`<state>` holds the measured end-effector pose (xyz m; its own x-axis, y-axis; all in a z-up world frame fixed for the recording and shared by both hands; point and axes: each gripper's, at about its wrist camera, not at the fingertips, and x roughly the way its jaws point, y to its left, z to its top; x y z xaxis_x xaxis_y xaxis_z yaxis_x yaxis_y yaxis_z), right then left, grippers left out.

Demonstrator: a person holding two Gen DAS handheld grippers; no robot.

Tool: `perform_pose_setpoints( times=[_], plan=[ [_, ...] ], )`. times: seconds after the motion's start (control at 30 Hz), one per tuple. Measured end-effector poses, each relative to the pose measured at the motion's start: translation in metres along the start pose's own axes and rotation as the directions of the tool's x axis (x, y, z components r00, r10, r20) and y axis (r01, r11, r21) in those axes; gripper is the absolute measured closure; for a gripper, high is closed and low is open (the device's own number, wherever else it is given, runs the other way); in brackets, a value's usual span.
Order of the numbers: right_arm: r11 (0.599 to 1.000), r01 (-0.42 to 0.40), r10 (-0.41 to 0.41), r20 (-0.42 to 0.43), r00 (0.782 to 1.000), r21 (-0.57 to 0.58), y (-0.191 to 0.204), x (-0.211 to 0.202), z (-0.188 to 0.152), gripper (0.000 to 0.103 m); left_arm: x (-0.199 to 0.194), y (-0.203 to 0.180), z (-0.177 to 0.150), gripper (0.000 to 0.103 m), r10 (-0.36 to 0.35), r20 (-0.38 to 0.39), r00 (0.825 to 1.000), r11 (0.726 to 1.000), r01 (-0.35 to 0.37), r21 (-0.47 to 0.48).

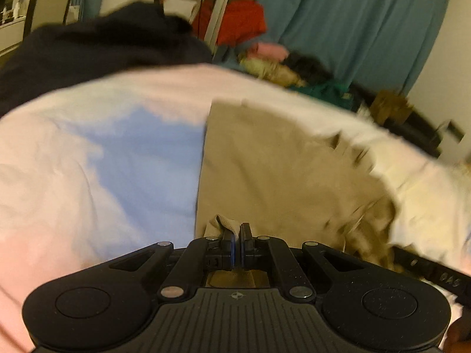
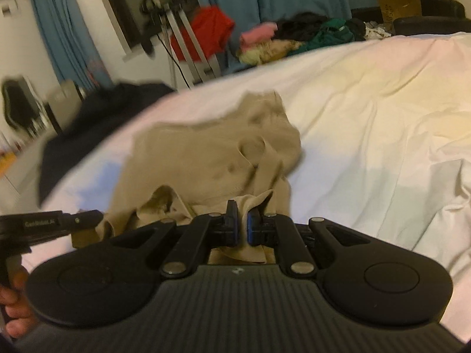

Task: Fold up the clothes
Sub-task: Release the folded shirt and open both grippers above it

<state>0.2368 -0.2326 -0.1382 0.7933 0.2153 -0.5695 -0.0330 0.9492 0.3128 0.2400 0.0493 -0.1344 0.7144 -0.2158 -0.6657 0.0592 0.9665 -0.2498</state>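
Tan garment: one. Dark garment: one. Bed: one. Tongs: two, left, right.

The tan garment is soft matt cloth, creased and slightly ribbed at its hem. The bed sheet beneath it is smooth white cotton-like fabric with shallow wrinkles. A dark navy garment at the far left looks thick and matt. Each hand-held gripper, left and right, is matt black plastic with a ribbed body, bright metal pivot pins and blue rubbery pads. The far curtains are matt teal cloth.
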Motion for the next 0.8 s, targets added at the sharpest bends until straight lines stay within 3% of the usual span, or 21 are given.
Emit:
perform_pose_setpoints(
  times=[0.13,0.37,0.4,0.47,0.5,0.53,0.57,0.6,0.63,0.67,0.73,0.8],
  plan=[
    [1.0,0.018,-0.019,-0.042,0.999,-0.02,-0.003,0.021,-0.008,0.092,0.019,0.0,-0.007,0.099,0.018,-0.017,1.0,0.999,-0.018,0.037],
    [1.0,0.006,-0.006,-0.032,0.999,0.018,-0.006,0.011,-0.006,0.092,0.005,-0.007,-0.01,0.099,0.03,0.015,0.999,0.998,-0.031,0.051],
    [1.0,0.002,-0.001,-0.025,1.0,0.02,-0.005,0.008,-0.005,0.091,0.0,-0.01,-0.01,0.093,0.034,0.021,0.999,0.998,-0.035,0.056],
    [1.0,-0.005,0.005,-0.01,1.0,0.013,-0.002,0.0,-0.002,0.09,-0.012,-0.014,-0.009,0.073,0.042,0.037,0.998,0.997,-0.045,0.061],
    [1.0,-0.003,0.003,-0.001,1.0,0.007,0.0,-0.005,0.001,0.087,-0.02,-0.015,-0.01,0.055,0.047,0.047,0.998,0.997,-0.05,0.061],
    [1.0,0.001,-0.001,0.01,1.0,0.002,0.002,-0.01,0.003,0.081,-0.03,-0.017,-0.011,0.043,0.048,0.064,0.997,0.996,-0.052,0.066],
    [1.0,0.008,-0.008,0.035,0.999,-0.002,0.003,-0.019,0.004,0.056,-0.039,-0.019,-0.012,0.04,0.049,0.081,0.995,0.996,-0.055,0.07],
    [1.0,0.017,-0.016,0.074,0.997,-0.005,0.005,-0.031,0.004,0.025,-0.049,-0.022,-0.014,0.034,0.036,0.096,0.995,0.996,-0.044,0.083],
    [1.0,0.024,-0.023,0.112,0.993,-0.005,0.006,-0.042,0.003,0.014,-0.059,-0.025,-0.016,0.024,0.014,0.107,0.994,0.994,-0.026,0.104],
    [1.0,0.03,-0.029,0.15,0.988,-0.003,0.007,-0.054,0.001,0.008,-0.071,-0.028,-0.02,0.018,0.004,0.126,0.992,0.992,-0.019,0.125],
    [0.999,0.033,-0.032,0.193,0.981,-0.004,0.011,-0.076,0.0,0.007,-0.095,-0.035,-0.028,0.005,-0.019,0.163,0.986,0.986,-0.009,0.169],
    [1.0,0.023,-0.021,0.22,0.975,-0.005,0.012,-0.095,-0.001,0.007,-0.115,-0.042,-0.037,0.003,-0.029,0.186,0.982,0.98,-0.009,0.2]
  ],
)
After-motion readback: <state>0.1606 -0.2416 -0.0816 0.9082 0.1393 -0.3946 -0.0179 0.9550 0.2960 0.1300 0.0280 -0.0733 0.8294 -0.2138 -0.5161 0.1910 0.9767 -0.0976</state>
